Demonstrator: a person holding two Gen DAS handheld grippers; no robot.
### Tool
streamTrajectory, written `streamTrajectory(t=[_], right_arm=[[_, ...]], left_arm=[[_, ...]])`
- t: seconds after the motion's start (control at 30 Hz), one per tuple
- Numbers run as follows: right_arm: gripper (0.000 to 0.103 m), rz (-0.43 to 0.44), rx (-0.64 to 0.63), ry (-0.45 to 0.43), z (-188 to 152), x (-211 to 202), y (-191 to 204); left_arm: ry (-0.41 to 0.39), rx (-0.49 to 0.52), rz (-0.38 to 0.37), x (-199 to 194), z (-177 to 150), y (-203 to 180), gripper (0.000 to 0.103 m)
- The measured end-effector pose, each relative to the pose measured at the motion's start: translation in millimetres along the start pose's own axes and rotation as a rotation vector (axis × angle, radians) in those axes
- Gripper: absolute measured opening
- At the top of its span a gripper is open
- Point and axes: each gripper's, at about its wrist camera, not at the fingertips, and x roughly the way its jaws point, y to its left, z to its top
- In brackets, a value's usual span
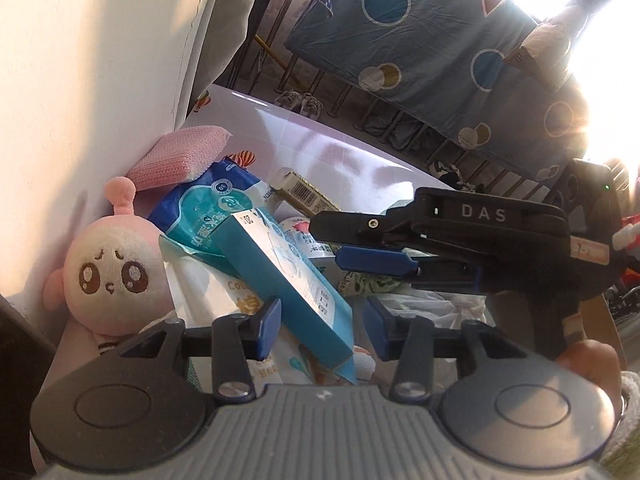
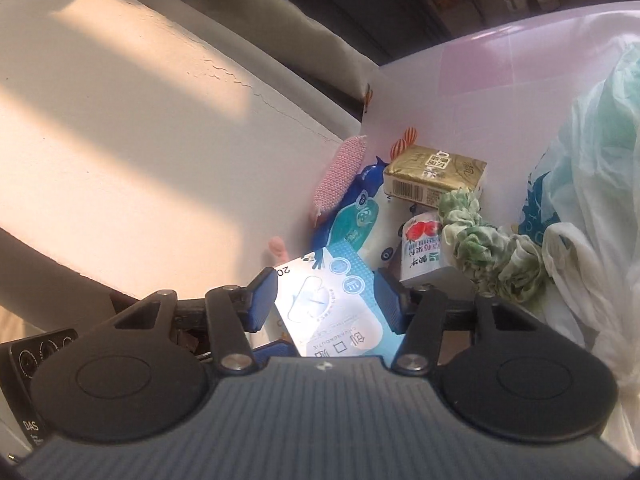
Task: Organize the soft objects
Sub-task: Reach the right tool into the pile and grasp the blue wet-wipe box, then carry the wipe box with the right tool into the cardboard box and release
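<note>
A teal and white box (image 1: 288, 280) lies tilted on a pile of soft things in a pale bin (image 1: 320, 140). My left gripper (image 1: 324, 330) is open around its lower end, with a gap at the right pad (image 1: 380, 332). The right gripper (image 1: 328, 244) reaches in from the right, open, with nothing between its fingers. In the right wrist view the box (image 2: 340, 280) shows between that gripper's (image 2: 326, 300) pads. A pink plush toy (image 1: 116, 276), a pink sponge (image 1: 180, 152), a blue wipes pack (image 1: 208, 208) and a green scrunchie (image 2: 492, 244) lie around it.
A gold tissue pack (image 2: 436, 176) and a small red-and-white packet (image 2: 422, 244) sit at the bin's back. White plastic bags (image 2: 592, 200) fill its right side. A cream wall (image 1: 80, 80) stands close on the left. A blue patterned sheet (image 1: 420, 32) hangs beyond the bin.
</note>
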Motion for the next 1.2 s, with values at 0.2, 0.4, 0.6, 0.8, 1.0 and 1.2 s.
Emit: streamTrajectory(t=[0.2,0.4,0.6,0.8,1.0,1.2], right_arm=[[0.054,-0.032,0.054,0.050,-6,21,-14],[0.059,-0.046,0.100,0.077,-2,39,-26],[0.062,0.036,0.133,0.118,-5,44,-26],[0.049,0.032,0.054,0.087,-7,21,-5],[0.039,0.040,0.072,0.061,-13,-8,1],[0.038,0.067,0.053,-0.007,-18,-58,18]], left_arm=[[0.024,-0.013,0.042,12,-2,13,0.055],[0.010,-0.043,0.053,14,0,18,0.066],[-0.016,-0.039,0.099,14,0,17,0.054],[-0.074,-0.019,0.106,-1,3,13,0.051],[-0.124,0.025,0.108,-23,3,-6,0.051],[-0.188,0.086,0.086,-52,1,-39,0.051]])
